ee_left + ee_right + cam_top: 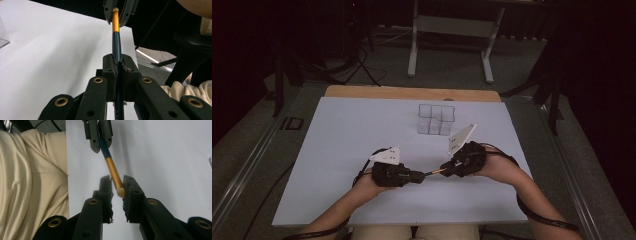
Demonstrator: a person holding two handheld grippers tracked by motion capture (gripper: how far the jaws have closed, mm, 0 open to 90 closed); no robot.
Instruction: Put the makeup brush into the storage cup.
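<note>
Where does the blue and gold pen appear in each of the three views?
High view: the pen is a short sliver low in the middle, between the left gripper and right gripper.
Left gripper view: it runs up the centre, blue part clamped, gold end at the top.
Right gripper view: it slants down from the top, pale tip between the near jaws.
Shared landmark: the white board.

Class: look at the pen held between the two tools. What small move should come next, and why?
Probably close the right tool on the pen's gold cap. The left tool already clamps the dark barrel, while the cap end sits between the right jaws with a gap still visible.
</note>
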